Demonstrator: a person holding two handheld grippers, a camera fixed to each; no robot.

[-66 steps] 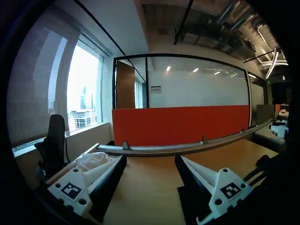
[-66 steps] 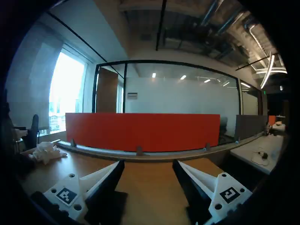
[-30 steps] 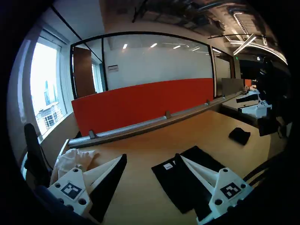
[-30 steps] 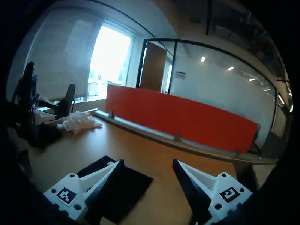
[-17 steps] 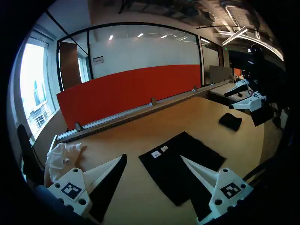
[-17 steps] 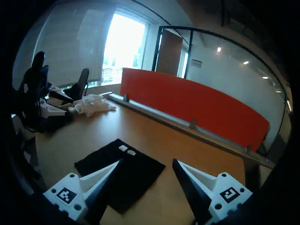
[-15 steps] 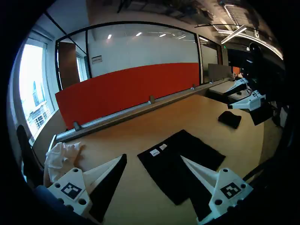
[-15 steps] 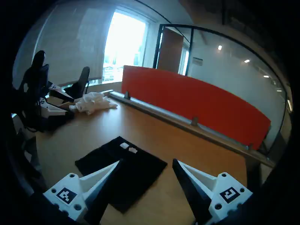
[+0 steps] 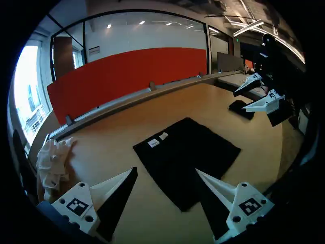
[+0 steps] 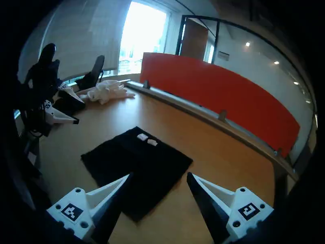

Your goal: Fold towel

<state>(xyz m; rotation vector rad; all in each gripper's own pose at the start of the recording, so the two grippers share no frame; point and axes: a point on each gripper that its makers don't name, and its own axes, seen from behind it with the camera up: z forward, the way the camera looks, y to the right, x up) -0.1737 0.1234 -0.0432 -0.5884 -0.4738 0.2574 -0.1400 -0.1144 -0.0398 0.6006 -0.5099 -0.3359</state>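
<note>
**A:** Nearest first. The left gripper [image 9: 165, 170] had its fingers spread wide with nothing between them. The right gripper [image 10: 159, 174] was likewise parted and empty. Both hung above the table [image 9: 109, 142], clear of any cloth.

**B:** Where was the towel?

**A:** The black towel [image 9: 187, 152] lay flat on the wood just beyond the fingers, askew to the table's edge. Two white tags [image 9: 158, 140] sat near its far edge. I could not tell whether it was one layer or doubled.

**B:** Risks, as I judged them. The cloth looked thin and flush with the wood. Fingers coming in level could skate over the hem and close on nothing, or shove it into a ridge. Since it sat askew, the two grippers might take unmatched corners, and the fold would come out crooked.

**A:** Agreed. The near hem was also hard to read, dark against its own shadow, so a pinch could land too deep.

**B:** Farther off?

**A:** A white cloth heap [image 9: 50, 162] lay at far left, well apart. A small dark bundle [image 9: 241, 109] lay at far right, and a wide sweep that way might clip it. The orange divider [image 9: 122, 77] stood beyond and was no concern.
</note>
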